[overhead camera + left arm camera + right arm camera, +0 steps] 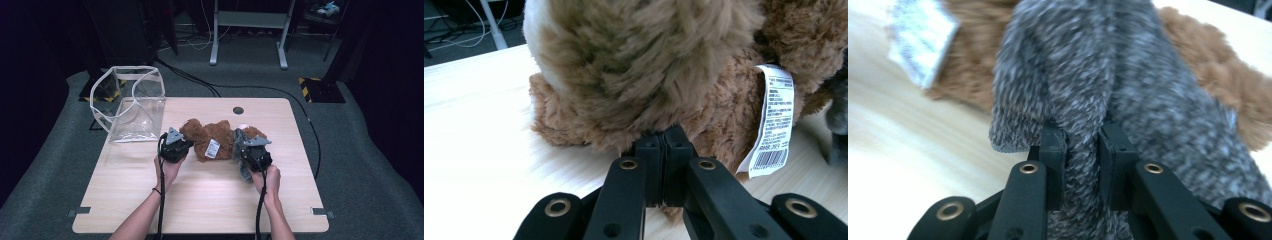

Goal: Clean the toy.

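A brown teddy bear (212,137) lies across the middle of the wooden table (200,200), a white label (212,148) on its body. My left gripper (186,142) is at the bear's left end. In the left gripper view the left gripper (664,145) has its pads pressed together on a tuft of the bear's (649,65) fur, with the label (774,120) hanging to the right. A grey furry cloth (241,137) lies over the bear's right end. My right gripper (247,147) is shut on it. In the right gripper view the right gripper (1082,145) pinches a fold of the grey cloth (1088,75).
A clear plastic bag (132,102) with white trim stands open at the table's back left corner. A round cable hole (238,110) sits near the back edge. Behind the table are a white desk frame (248,30) and cables on the grey floor.
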Demonstrator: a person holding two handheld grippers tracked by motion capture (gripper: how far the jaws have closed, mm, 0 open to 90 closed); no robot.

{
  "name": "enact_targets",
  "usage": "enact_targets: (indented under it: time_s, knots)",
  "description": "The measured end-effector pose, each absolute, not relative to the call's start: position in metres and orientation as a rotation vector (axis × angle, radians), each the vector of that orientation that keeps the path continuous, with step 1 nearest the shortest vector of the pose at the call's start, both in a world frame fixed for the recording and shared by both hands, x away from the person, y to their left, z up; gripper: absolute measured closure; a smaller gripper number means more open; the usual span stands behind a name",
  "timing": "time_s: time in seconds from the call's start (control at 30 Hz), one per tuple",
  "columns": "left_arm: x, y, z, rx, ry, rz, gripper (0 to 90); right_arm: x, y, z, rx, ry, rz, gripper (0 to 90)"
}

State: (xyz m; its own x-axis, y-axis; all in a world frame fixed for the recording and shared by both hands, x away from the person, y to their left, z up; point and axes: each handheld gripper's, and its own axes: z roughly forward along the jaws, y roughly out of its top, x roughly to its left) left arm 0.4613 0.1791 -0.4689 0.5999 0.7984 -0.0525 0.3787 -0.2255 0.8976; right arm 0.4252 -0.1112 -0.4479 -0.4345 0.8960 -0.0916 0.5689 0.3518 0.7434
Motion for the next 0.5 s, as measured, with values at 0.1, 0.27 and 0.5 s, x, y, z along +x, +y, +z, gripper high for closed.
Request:
enact_targets:
  time_s: [0.1, 0.27, 0.5]
  knots:
    - [0.461, 0.179, -0.469, 1.832, 0.954, 0.526, 88.8, 0.417, -0.097, -0.447, 1.227, 2.180, 0.948, 76.1]
    - [0.461, 0.179, -0.469, 1.831, 0.954, 0.528, 88.8, 0.415, -0.054, -0.460, 1.130, 2.339, 0.972, 76.6]
    - [0.461, 0.180, -0.470, 1.830, 0.957, 0.526, 88.8, 0.433, -0.018, -0.481, 1.089, 2.398, 0.949, 76.1]
